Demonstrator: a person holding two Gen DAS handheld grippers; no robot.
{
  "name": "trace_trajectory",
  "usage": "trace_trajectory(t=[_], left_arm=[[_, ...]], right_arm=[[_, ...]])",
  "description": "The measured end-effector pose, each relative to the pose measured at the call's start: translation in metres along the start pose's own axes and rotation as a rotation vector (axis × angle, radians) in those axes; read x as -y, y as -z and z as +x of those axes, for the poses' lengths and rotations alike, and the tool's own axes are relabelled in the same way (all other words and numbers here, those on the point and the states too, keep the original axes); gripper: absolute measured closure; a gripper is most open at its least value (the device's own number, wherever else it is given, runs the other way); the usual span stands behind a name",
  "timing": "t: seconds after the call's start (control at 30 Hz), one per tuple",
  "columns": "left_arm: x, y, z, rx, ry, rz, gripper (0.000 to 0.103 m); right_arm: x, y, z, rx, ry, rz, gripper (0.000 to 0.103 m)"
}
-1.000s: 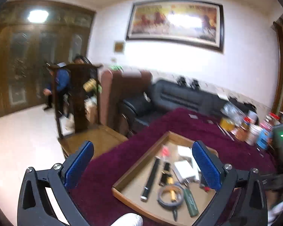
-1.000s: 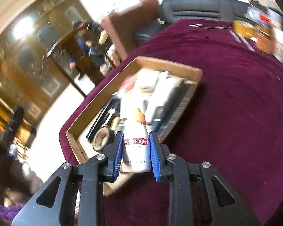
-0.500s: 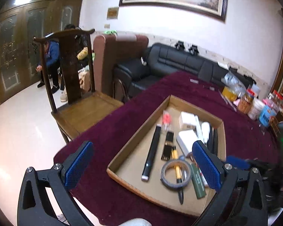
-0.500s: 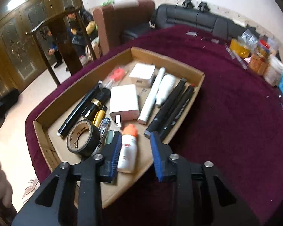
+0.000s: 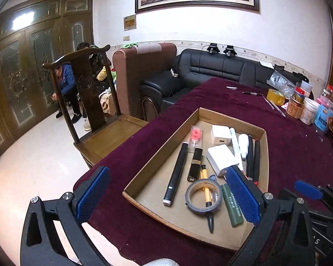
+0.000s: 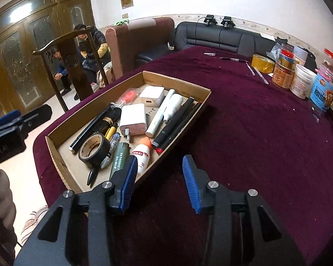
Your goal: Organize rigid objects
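Observation:
A shallow cardboard tray point(image 6: 55, 153) point(image 5: 139, 204) lies on the maroon tablecloth point(image 6: 255, 133). It holds a white glue bottle with an orange cap point(image 6: 142, 153), a black tape roll point(image 6: 93, 148) point(image 5: 203, 196), a green lighter point(image 6: 118, 159) point(image 5: 232, 207), white chargers point(image 6: 133, 118) point(image 5: 222, 158), pens and black markers point(image 6: 177, 122). My right gripper point(image 6: 159, 181) is open and empty, just in front of the tray's near edge, behind the glue bottle. My left gripper point(image 5: 166, 197) is wide open and empty, above the tray's near corner.
Jars, tubs and a yellow tape roll point(image 6: 263, 63) stand at the table's far right. Pens point(image 6: 233, 59) lie on the far cloth. A wooden chair point(image 5: 93, 102), a brown armchair and a black sofa point(image 5: 211, 68) stand beyond the table. People sit near the doors.
My right gripper let go of the glue bottle, which now lies in the tray, and drew back with its jaws opening wider. The left gripper tilted down toward the tray.

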State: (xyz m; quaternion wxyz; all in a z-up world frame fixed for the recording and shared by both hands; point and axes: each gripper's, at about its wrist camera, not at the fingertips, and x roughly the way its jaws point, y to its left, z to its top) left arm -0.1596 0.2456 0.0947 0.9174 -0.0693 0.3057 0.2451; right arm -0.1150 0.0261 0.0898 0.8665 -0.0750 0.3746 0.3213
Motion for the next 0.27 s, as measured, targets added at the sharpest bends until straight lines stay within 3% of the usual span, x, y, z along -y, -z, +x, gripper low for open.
trace_trajectory(t=[0.27], left_arm=[[0.042,0.003,-0.012,-0.011,0.030,0.106,0.001]], right_arm=[[0.033,0.012,-0.019,0.027,0.040,0.043,0.061]])
